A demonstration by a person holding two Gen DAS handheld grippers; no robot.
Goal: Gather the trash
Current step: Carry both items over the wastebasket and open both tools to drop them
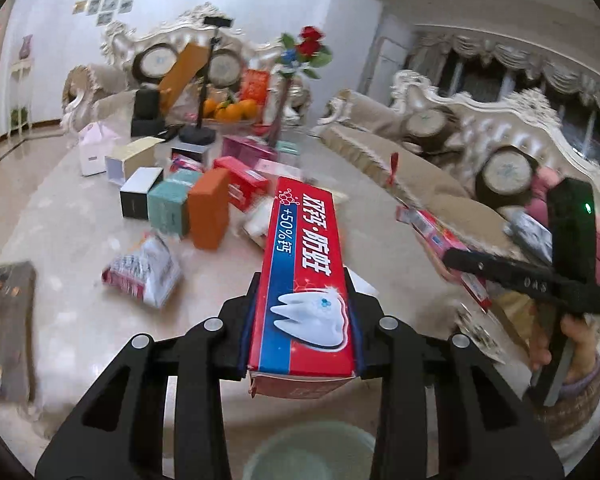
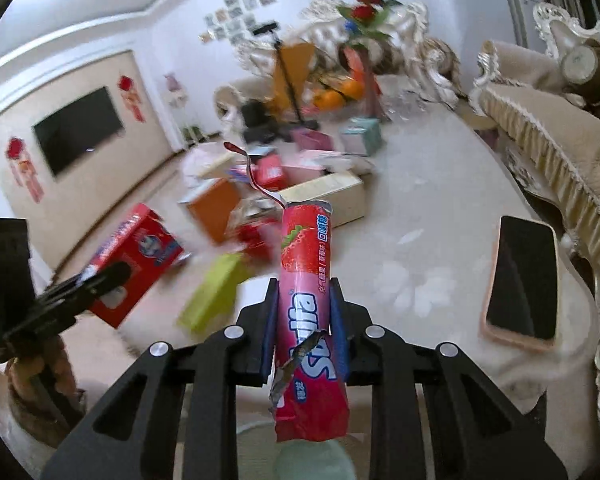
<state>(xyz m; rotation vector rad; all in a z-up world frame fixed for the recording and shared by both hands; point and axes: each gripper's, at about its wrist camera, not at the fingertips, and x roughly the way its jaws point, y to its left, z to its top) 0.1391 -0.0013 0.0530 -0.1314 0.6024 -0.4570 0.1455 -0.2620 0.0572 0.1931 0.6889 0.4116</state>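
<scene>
The left gripper [image 1: 302, 320] was clamped on a red toothpaste box [image 1: 304, 276], with the pads pressing its two long sides near the rear end. The box pointed forward along the fingers and was carried clear of the table [image 1: 80, 216], so that most of its length overhung the clutter below. Gripping across the narrow width appeared to suit the small jaw opening and to keep the printed top face upward.

The right gripper [image 2: 304, 320] was pinched tight on a pink strawberry candy wrapper [image 2: 308, 280]. The wrapper was tubular and soft, its torn foil end hung loose below the jaws, and a thin red tear strip [image 2: 252, 172] curled from its far end. A grip at mid-length probably kept the limp tube from folding over.

Both items were held off the table. A pale green round rim [image 1: 312, 452], possibly a bin, showed directly beneath each gripper; its identity could not be confirmed.

Farther out, the table carried more litter: an orange box [image 1: 208, 212], a teal box [image 1: 168, 208], a crumpled snack packet [image 1: 144, 276] and a yellow-green carton [image 2: 212, 296]. A phone [image 2: 524, 280] lay flat near the right edge and did not look like trash. Ornate sofas [image 1: 440, 140] bordered the table.
</scene>
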